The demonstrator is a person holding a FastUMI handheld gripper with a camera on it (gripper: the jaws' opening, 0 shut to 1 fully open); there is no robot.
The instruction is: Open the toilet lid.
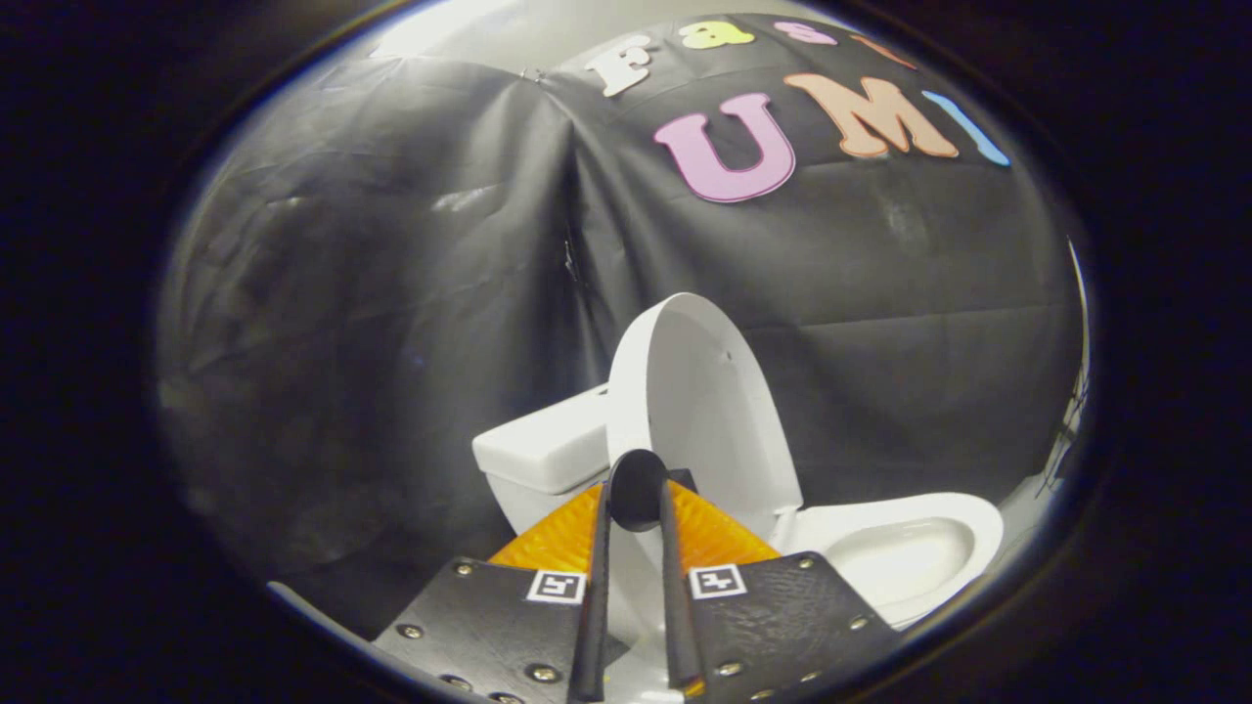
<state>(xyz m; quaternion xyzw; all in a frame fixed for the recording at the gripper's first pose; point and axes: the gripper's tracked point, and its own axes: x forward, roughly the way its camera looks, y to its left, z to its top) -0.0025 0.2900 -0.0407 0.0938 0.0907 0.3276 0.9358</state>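
A white toilet stands against the black cloth wall, seen from its side. Its lid [699,391] is raised nearly upright and leans toward the tank [548,445]. The bowl and seat [905,552] lie uncovered to the right. My gripper [636,499] has its two black fingers close together, one on each side of the lid's front rim, whose white edge shows in the narrow gap between them. A dark round piece [638,484] sits right at the fingertips on that rim. Both fingers appear to press on the lid.
The black cloth wall wraps behind and to the left of the toilet. A strip of pale floor [1037,499] shows beyond the bowl on the right.
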